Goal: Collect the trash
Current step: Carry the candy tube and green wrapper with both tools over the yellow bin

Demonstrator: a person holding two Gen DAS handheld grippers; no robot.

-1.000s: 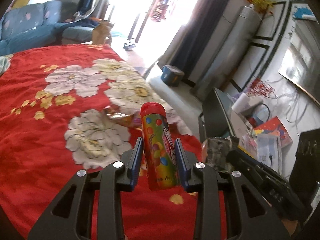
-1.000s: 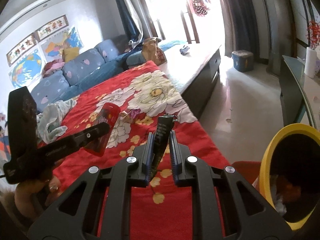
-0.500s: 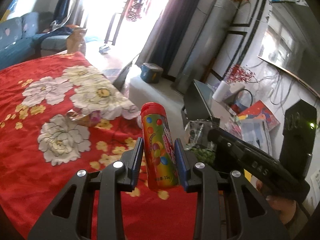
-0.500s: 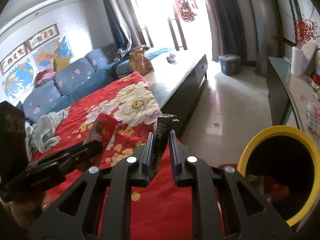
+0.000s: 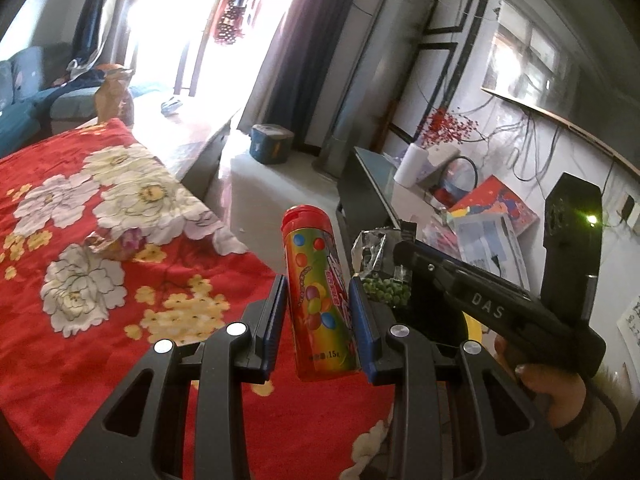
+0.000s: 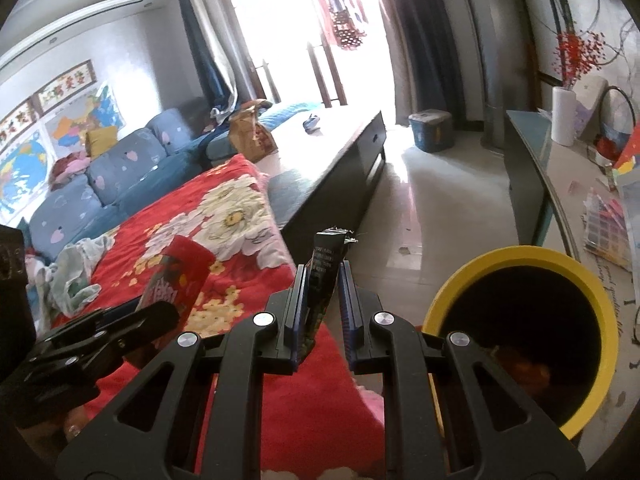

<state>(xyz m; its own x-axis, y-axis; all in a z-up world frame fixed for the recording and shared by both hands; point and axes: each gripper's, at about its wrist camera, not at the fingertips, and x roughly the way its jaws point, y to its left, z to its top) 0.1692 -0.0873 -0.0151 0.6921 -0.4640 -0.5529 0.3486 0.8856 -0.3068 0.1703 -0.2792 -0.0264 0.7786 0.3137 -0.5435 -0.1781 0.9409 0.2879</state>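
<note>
My left gripper is shut on a red candy tube with coloured dots, held upright above the red flowered blanket. My right gripper holds a dark snack packet; its jaws now stand slightly apart around it. In the left wrist view the packet shows green peas, with the right gripper beside it. A yellow-rimmed trash bin with trash inside stands at the right. A crumpled wrapper lies on the blanket.
A dark low table runs beyond the blanket. A glass-topped stand with papers and a white vase is at the right. A blue sofa and a cloth heap lie left. A blue box sits on the floor.
Both grippers have swung right, toward the bin, carrying the tube and the packet. The bin now fills more of the right wrist view. The right jaws have widened a little.
</note>
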